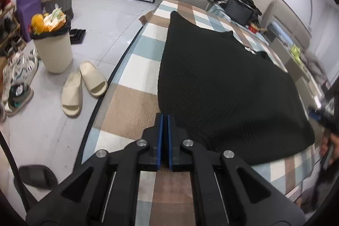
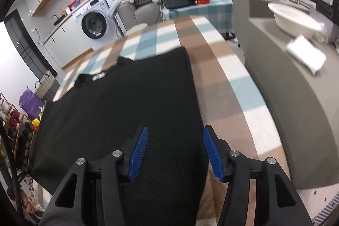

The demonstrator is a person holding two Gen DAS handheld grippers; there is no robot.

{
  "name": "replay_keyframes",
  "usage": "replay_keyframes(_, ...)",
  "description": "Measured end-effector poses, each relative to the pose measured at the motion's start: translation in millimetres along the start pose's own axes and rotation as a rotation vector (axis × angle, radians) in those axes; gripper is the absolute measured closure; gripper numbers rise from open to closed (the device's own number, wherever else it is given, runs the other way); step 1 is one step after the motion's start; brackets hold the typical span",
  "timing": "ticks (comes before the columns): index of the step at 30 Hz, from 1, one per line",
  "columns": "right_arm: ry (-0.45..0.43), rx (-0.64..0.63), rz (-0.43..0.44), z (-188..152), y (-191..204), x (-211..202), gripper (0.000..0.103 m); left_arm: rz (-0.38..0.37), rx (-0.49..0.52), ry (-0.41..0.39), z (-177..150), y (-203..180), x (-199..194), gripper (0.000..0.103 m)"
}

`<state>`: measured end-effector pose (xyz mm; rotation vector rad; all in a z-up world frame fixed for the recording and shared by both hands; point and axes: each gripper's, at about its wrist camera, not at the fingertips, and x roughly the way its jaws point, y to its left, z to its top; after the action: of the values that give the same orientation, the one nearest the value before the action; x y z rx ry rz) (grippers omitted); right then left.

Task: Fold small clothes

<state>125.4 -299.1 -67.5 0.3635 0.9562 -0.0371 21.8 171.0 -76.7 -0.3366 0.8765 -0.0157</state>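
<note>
Black top (image 1: 222,82) lies flat on the checked bench (image 1: 129,103) for folding — left gripper (image 1: 165,120) fingers pinched together at its near corner, though whether cloth is caught I can't tell; right gripper (image 2: 174,137) fingers half-wide, straddling its side edge.

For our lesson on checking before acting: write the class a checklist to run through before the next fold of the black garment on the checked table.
1. Black garment spread flat on the checked tablecloth: ok.
2. Left gripper shut at the garment's near left edge: ok; whether cloth is pinched: cannot tell.
3. Right gripper open, straddling the garment's right edge: ok; not yet gripping.
4. Bare tablecloth beyond the garment for folding: ok.
5. Garment fully on the table: cannot tell.
</note>
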Motion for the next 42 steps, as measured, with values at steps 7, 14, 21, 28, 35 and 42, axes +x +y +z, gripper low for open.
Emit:
replay_keyframes(7,0.067,0.0,0.065,-35.2,-12.1,-16.8,0.048,-0.004,-0.029,-0.011,-0.4,0.9,-7.4,0.05)
replay_keyframes(14,0.094,0.015,0.152,-64.8,-14.9,-27.0,0.05,-0.01,-0.013,0.018,6.3,-8.6,5.0,0.05)
replay_keyframes(21,0.102,-0.107,0.098,-71.4,0.5,-42.6,0.098,0.008,-0.021,0.0,16.2,-9.5,11.1,0.05)
replay_keyframes(28,0.126,-0.126,0.067,-77.7,-1.8,-43.0,0.09,-0.013,-0.024,0.012,23.8,-5.5,19.7,0.051)
replay_keyframes(35,0.098,-0.053,0.102,-77.8,-10.8,-39.6,0.093,-0.032,-0.028,0.008,37.4,-8.0,35.5,0.101)
replay_keyframes(42,0.092,-0.098,0.044,-80.8,-6.1,-46.7,0.091,0.036,-0.068,0.006,41.0,0.7,43.6,0.101)
